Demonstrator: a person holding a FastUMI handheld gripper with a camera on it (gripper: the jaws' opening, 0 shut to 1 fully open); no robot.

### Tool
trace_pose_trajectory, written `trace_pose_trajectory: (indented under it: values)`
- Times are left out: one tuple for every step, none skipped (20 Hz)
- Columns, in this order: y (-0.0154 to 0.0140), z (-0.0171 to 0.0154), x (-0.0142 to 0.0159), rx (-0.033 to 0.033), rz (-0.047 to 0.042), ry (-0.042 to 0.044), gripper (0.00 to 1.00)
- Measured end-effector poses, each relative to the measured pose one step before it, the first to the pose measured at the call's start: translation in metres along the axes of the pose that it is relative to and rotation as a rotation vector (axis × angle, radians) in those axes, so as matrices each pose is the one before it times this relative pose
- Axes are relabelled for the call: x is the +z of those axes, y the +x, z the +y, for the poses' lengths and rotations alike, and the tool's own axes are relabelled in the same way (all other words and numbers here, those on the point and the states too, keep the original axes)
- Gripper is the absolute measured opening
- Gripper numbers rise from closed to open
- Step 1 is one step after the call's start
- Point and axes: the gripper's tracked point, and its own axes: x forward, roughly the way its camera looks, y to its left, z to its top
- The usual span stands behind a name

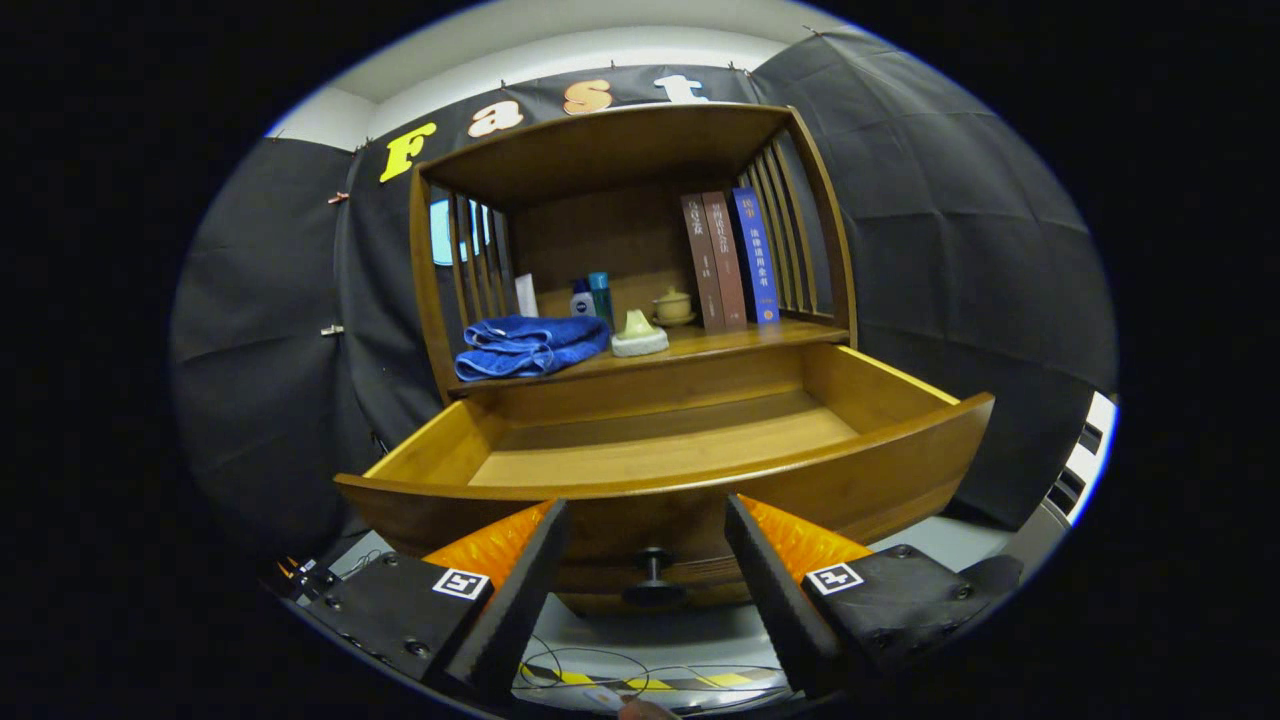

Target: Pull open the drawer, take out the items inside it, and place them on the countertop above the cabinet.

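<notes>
**Gripper spread before the pulled-out drawer**

Gripper (648, 560) fingers stand wide apart and hold nothing; the dark round knob (652, 575) on the drawer's front lies in the gap between them, touched by neither finger. The drawer (690, 500) is pulled out toward the fingers, and the part of its pale wooden floor that can be seen is bare. Directly above it runs the countertop (740, 343) of the wooden cabinet (432, 300). On this surface lie a folded blue towel (528, 347) at the left, a small pale dish with a cone-shaped piece (638, 336) just beside it, two small bottles (591, 296) and a lidded cup (673, 306) behind, and three upright books (730, 260) near the slatted right side.
</notes>
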Motion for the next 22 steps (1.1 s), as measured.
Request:
trace_pose_trajectory:
  values:
    - [0.00310, -0.00092, -0.00150, -0.00287, 0.00441, -0.00076, 0.99]
    - [0.00218, -0.00172, -0.00210, -0.00361, 0.00373, -0.00164, 0.99]
    - [0.00283, -0.00087, -0.00270, -0.00303, 0.00430, -0.00170, 0.99]
    - [0.00212, -0.00013, -0.00219, -0.00008, 0.00565, 0.00008, 0.99]
    - [0.00260, -0.00051, -0.00254, -0.00262, 0.00793, -0.00091, 0.99]
    - [0.00091, 0.00111, -0.00130, 0.00246, 0.00640, 0.00019, 0.99]
    - [-0.00043, 0.00040, 0.00120, -0.00162, -0.00512, -0.00365, 0.99]
    - [-0.00031, -0.00004, 0.00049, -0.00160, -0.00145, -0.00332, 0.99]
    - [0.00142, 0.00009, 0.00092, -0.00059, -0.00204, 0.00001, 0.99]
    - [0.00018, -0.00014, 0.00104, 0.00049, -0.00104, -0.00132, 0.99]
    - [0.00048, -0.00023, 0.00060, 0.00122, -0.00109, -0.00049, 0.99]
    - [0.00346, -0.00101, 0.00204, 0.00240, -0.00028, 0.00320, 0.99]
    - [0.00387, -0.00017, 0.00181, 0.00203, 0.00365, 0.00245, 0.99]
    - [0.00515, -0.00025, 0.00176, 0.00094, 0.00570, -0.00371, 0.99]
    - [0.00631, 0.00014, 0.00268, 0.00094, 0.00456, -0.00880, 0.99]
    - [0.00731, -0.00026, 0.00356, 0.00023, 0.00247, -0.01004, 0.99]
    - [0.00687, -0.00008, 0.00226, -0.00090, 0.00293, -0.00377, 0.99]
    - [0.00822, 0.00028, 0.00343, -0.00183, -0.00050, -0.00112, 0.99]
    - [0.01031, 0.00090, 0.00321, -0.00206, 0.00028, -0.00410, 0.99]
    - [0.00931, 0.00008, 0.00334, -0.00191, -0.00409, -0.00048, 0.99]
    - [0.00772, 0.00093, 0.00483, -0.00176, -0.00897, 0.00256, 0.99]
    - [0.01051, 0.00138, 0.00827, -0.00428, -0.02616, 0.00186, 0.99]
